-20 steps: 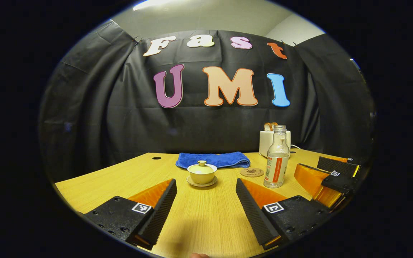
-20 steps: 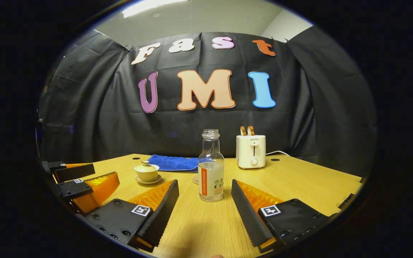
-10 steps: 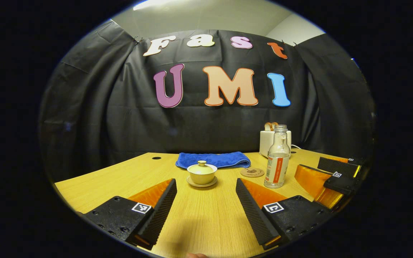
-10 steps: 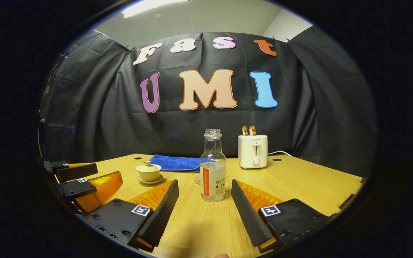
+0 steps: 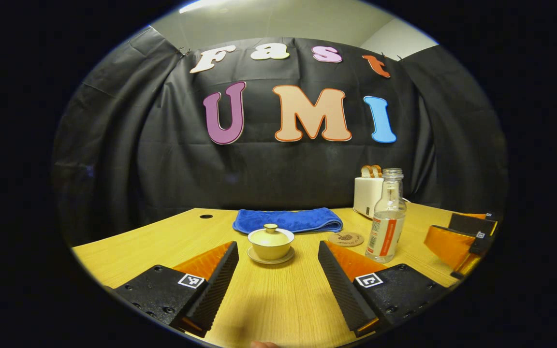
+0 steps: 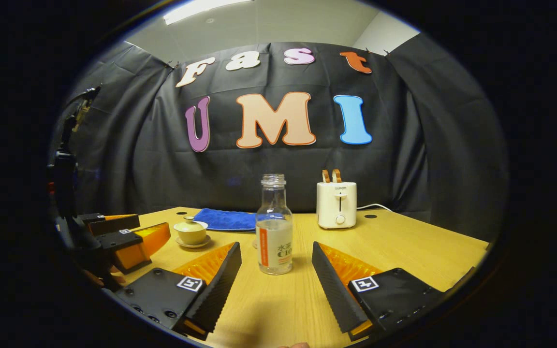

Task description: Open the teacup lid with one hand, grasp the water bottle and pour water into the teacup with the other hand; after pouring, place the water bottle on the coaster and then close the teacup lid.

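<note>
A yellow teacup [image 5: 271,244] with its lid [image 5: 271,234] on sits on a saucer, straight ahead of my open left gripper [image 5: 278,263], a short way beyond the fingertips. The clear water bottle [image 6: 274,224], uncapped and partly full, stands upright just ahead of my open right gripper [image 6: 276,263]. In the left gripper view the bottle [image 5: 387,215] is to the right, with the round cork coaster [image 5: 345,239] between it and the teacup. The right gripper [image 5: 460,239] shows at the far right there. The left gripper [image 6: 126,237] and the teacup [image 6: 190,233] show at the left of the right gripper view.
A folded blue towel [image 5: 288,220] lies behind the teacup. A white toaster [image 6: 337,204] with its cord stands at the back of the wooden table [image 6: 404,246]. A hand [image 6: 99,278] holds the left gripper at the lower left.
Both grippers have edged forward and apart: the teacup sits closer in the left gripper view, and the bottle has shifted left and closer in the right gripper view. Both stay open.
</note>
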A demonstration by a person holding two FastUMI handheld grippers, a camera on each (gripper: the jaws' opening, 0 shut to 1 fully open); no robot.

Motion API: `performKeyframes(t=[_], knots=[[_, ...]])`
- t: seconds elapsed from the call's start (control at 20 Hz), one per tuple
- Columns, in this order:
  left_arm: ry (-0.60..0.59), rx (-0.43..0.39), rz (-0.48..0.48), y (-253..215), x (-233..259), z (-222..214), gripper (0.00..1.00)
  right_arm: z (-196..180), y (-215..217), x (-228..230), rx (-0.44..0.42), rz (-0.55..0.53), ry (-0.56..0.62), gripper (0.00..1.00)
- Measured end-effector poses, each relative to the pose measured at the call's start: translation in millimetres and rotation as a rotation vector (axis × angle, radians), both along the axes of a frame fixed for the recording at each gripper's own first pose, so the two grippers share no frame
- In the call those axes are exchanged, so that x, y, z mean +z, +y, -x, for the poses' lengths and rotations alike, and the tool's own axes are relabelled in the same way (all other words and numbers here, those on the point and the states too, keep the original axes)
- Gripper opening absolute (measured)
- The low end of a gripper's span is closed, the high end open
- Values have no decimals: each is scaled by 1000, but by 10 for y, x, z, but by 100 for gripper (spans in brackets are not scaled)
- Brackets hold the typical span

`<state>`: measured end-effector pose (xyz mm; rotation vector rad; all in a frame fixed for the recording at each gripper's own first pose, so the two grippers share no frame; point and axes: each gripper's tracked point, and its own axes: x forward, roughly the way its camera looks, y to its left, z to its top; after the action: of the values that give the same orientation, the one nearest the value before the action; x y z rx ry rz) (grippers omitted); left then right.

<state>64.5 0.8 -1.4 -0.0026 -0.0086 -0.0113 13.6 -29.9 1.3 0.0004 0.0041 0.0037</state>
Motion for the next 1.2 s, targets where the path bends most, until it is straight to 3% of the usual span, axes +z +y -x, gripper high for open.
performKeyframes(t=[0.45,0.65,0.9,1.05,1.1,1.2], knots=[[9,-17,-16,54,-6,-896,96,-91,-174,-4,-21,3,-1,94],[32,1,-32,84,-54,-1083,96,-96,-172,4,-21,4,-1,94],[125,-38,-69,-6,-186,-1169,96,-90,-190,-5,-25,5,-1,94],[153,-37,-57,23,-225,-1210,95,-91,-209,0,-36,5,-2,94],[165,-36,-47,24,-249,-1221,99,-88,-218,-4,-39,5,-3,94],[168,-30,-39,54,-252,-1246,96,-87,-221,-4,-41,5,-3,94]])
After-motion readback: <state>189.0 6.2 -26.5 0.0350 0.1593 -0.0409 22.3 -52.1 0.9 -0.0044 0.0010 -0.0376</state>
